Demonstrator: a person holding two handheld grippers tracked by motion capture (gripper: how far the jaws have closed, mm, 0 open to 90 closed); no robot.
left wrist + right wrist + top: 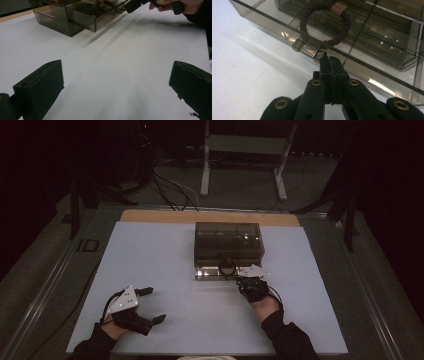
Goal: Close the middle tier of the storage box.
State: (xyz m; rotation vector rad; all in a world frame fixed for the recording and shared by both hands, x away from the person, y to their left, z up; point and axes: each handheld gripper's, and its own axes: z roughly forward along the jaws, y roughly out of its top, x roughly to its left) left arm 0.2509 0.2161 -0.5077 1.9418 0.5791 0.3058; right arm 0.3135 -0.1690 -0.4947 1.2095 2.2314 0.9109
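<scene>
High view: a smoky clear plastic drawer box [228, 245] sits far-centre on the pale mat [150, 270], its drawer pulled out with a ring inside. The right gripper [246, 281] meets the drawer front; dim light blurs the contact.

Left gripper view: the left gripper [117, 87], matte black jaws wide apart, nothing between.

Right gripper view: jaws pressed together just beside the drawer's clear knob [308, 50]; the braided dark bracelet [325, 22] lies in the drawer behind it

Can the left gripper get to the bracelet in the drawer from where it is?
Probably yes. The left gripper sits open with bare table between it and the pulled-out drawer. The bracelet lies uncovered, though the right gripper crowds the drawer's front.
</scene>
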